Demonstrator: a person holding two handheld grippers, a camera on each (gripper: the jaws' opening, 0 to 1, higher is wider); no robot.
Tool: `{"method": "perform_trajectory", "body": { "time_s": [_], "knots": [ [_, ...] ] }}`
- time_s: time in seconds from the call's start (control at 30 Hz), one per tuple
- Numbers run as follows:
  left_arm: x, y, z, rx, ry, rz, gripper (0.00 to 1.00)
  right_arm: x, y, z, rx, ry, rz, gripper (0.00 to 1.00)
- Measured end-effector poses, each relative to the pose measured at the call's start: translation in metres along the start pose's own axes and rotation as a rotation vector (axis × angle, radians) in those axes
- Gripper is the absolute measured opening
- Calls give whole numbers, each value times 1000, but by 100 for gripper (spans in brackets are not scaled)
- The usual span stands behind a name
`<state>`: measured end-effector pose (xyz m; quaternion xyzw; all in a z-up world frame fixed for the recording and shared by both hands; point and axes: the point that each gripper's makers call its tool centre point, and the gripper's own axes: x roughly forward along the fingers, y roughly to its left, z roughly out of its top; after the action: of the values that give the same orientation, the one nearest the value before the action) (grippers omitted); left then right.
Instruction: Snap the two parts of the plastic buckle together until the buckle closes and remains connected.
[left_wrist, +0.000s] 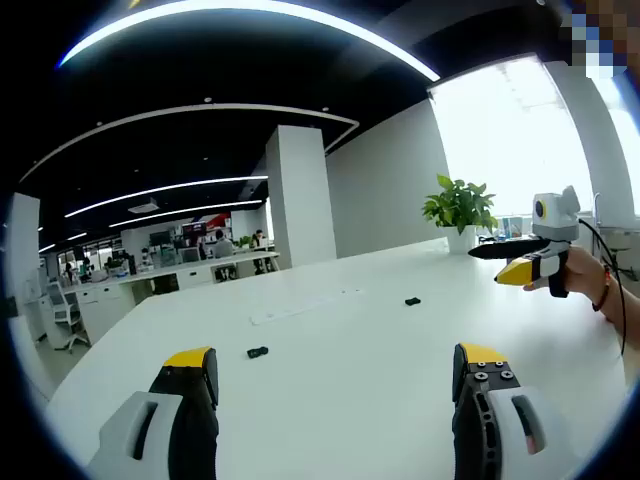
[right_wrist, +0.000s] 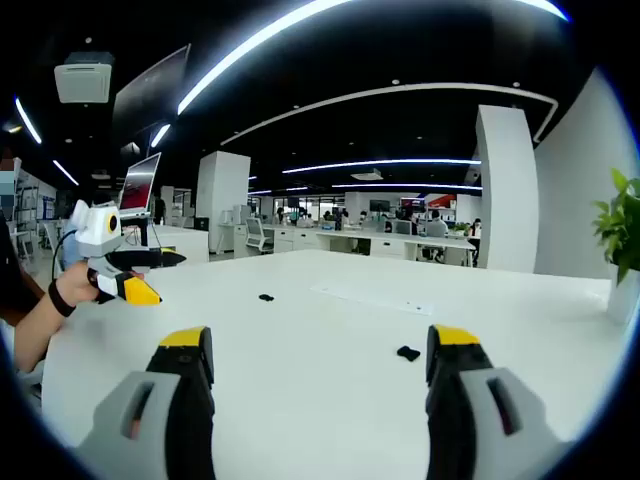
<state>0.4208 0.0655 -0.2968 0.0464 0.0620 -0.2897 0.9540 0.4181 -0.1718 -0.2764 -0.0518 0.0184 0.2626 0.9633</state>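
Note:
Two small black buckle parts lie apart on the white table. In the left gripper view, one buckle part lies just ahead of my left jaw and the other buckle part lies farther off, to the right. My left gripper is open and holds nothing. My right gripper hovers at the right in a hand. In the right gripper view, one buckle part lies near my right jaw and the second buckle part is farther back. The right gripper is open and holds nothing. The left gripper hovers at the left.
A flat white strip lies on the table beyond the buckle parts. A potted plant stands at the table's far edge by the window. Office desks and a white pillar stand behind the table.

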Motion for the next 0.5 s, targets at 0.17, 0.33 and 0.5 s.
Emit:
{"method": "perform_trajectory", "body": {
  "time_s": [0.17,0.33,0.5],
  "knots": [
    [1,-1,1,-2,-3,-8,100,1,2,-2,-7,13,7,88],
    [0,0,1,-2,-5,3,100,1,2,-2,-8,14,6,88],
    [1,-1,-1,-11,6,-10,100,2,2,-4,-12,25,7,87]
  ]
}}
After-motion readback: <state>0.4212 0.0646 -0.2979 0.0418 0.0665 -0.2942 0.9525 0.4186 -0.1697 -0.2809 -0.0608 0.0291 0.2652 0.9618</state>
